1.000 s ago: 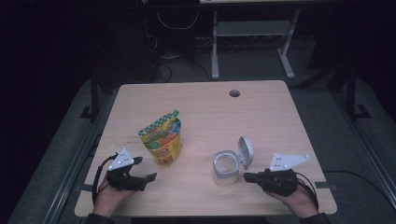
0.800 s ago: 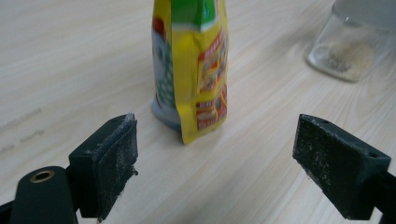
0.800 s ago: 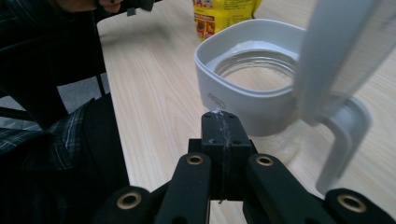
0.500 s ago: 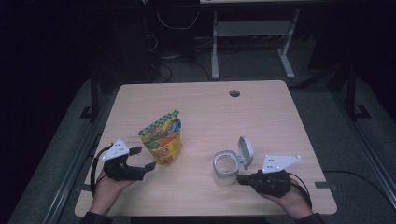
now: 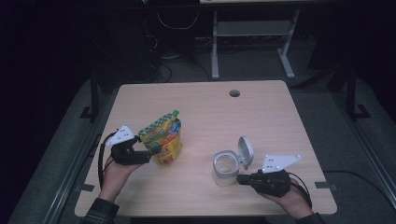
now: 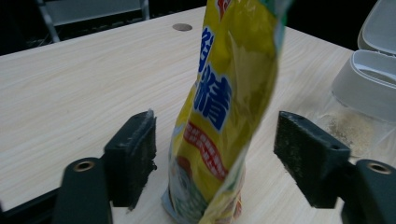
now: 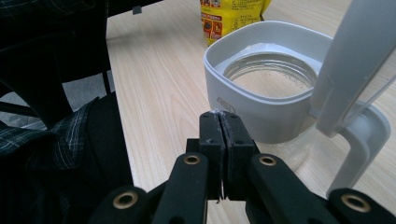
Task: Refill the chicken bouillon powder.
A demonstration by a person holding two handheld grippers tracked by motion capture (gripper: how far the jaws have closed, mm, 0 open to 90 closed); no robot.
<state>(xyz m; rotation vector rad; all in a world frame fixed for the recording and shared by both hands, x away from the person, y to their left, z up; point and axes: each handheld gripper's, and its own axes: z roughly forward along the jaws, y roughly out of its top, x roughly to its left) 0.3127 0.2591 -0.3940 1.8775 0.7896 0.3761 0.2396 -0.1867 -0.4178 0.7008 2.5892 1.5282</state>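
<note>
Pale wood desk in a dark room; left fingers, closing, straddle the yellow pouch untouching, right fingers pressed together empty

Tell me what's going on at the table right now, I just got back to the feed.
The left gripper straddles the upright yellow printed snack pouch. Its jaws have just been closing around the pouch, but the pads are not yet pressing on it. The right gripper is shut with nothing visible between its jaws, beside the clear jar with a grey collar and its flip lid open. Both stand on the light wooden table.
</note>
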